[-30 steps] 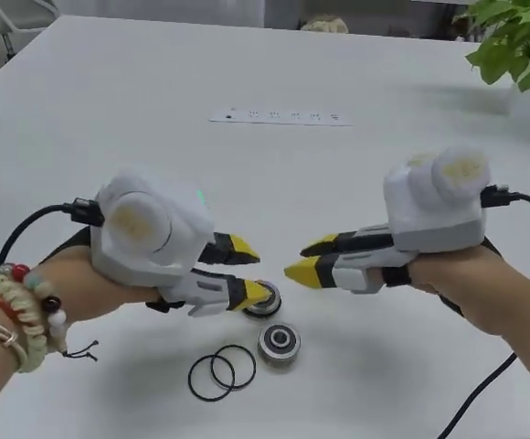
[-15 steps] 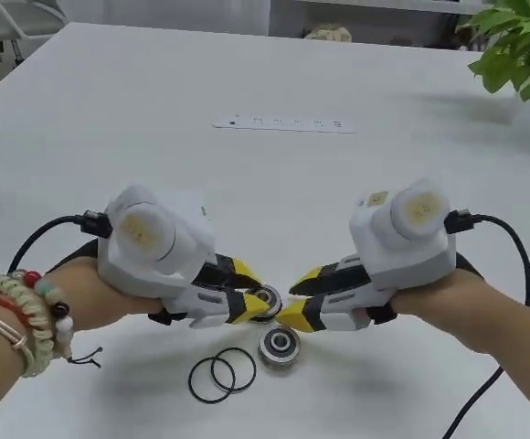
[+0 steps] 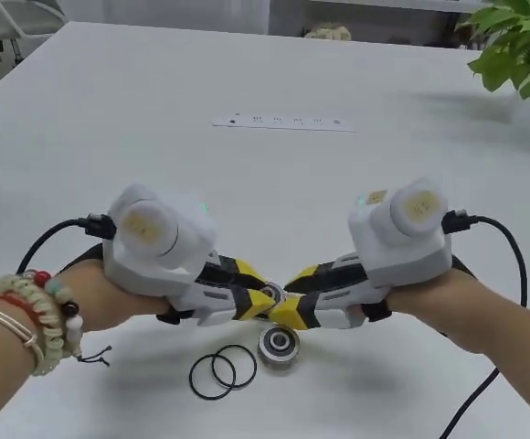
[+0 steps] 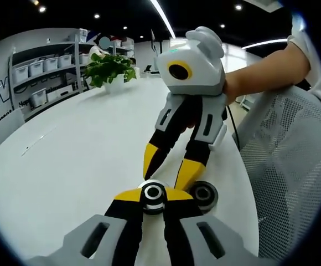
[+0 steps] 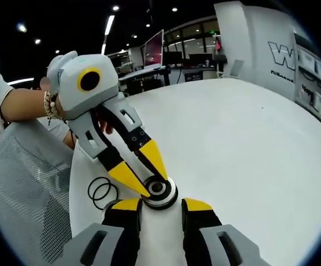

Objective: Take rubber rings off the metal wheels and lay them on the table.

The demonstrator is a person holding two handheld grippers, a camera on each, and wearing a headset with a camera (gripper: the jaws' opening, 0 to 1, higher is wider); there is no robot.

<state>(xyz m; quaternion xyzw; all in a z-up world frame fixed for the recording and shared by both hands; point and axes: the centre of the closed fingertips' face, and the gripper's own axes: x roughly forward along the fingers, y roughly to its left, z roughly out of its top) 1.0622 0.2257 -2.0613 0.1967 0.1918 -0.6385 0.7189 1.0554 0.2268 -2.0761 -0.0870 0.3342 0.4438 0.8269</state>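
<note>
Rubber rings [image 3: 222, 372] — two black loops, overlapping — lie flat on the white bench [image 3: 155, 119], just beside a metal wheel [image 3: 279, 346] that rests there. Close by, the left tool [image 3: 252, 291] clamps a second metal wheel [image 3: 270, 294] between its yellow tips. The right tool [image 3: 292, 294] faces it with jaws parted — its tips sit at that wheel's rim.

Broad white desk [image 3: 137, 101] under ceiling spotlights [image 5: 116, 8], with a white power strip [image 3: 283, 121] lying mid-surface and a leafy green plant [image 3: 512, 46] at the far corner (shelves [image 4: 44, 72] of bins beyond); grey mesh chair [image 4: 288, 166] alongside.
</note>
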